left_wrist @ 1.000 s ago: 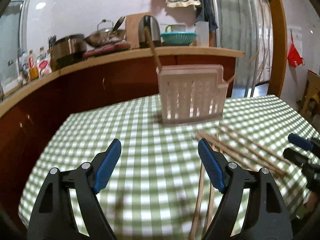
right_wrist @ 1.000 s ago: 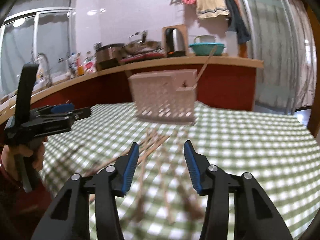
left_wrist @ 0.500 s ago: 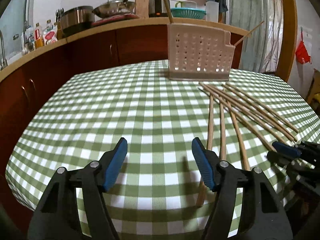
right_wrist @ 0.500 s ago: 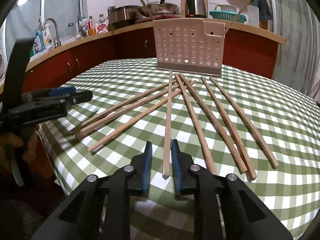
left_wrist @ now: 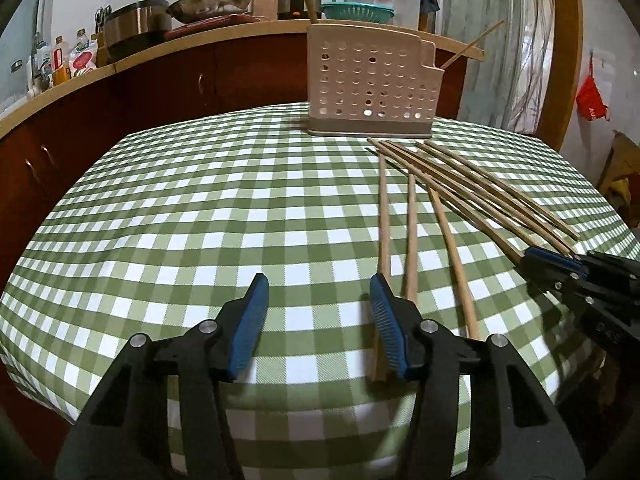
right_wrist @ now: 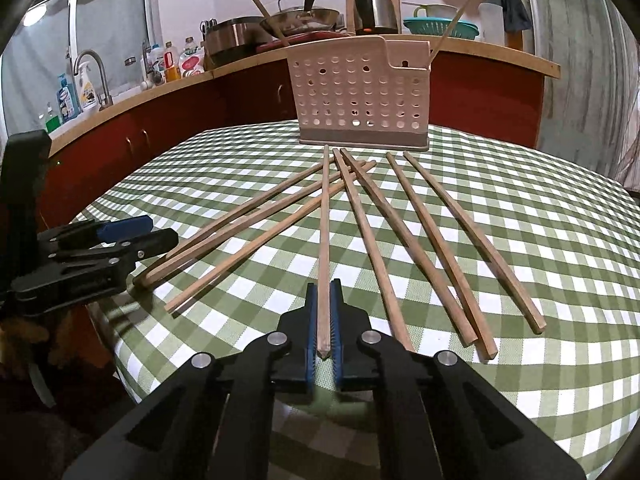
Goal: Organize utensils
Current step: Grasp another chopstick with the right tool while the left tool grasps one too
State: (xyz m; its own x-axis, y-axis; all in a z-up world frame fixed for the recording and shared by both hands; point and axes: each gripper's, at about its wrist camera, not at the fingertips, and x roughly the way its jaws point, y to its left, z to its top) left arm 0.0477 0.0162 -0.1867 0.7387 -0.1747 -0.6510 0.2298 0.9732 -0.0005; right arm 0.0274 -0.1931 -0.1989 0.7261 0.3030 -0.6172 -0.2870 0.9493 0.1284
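A round table (right_wrist: 520, 200) under a green-and-white checked cloth fills both views. At its far side stands a beige perforated utensil holder (right_wrist: 360, 96), upright, with two sticks already leaning out of its top. In front of it wooden chopsticks (right_wrist: 432, 240) lie fanned across the cloth, their far tips gathered near the holder's base. The left hand-held gripper (left_wrist: 316, 304) hovers low over the near edge with its blue pads spread wide and nothing between them, just left of the nearest sticks. The right hand-held gripper (right_wrist: 325, 320) is pressed together on the near end of one chopstick (right_wrist: 325, 220), which points straight toward the holder.
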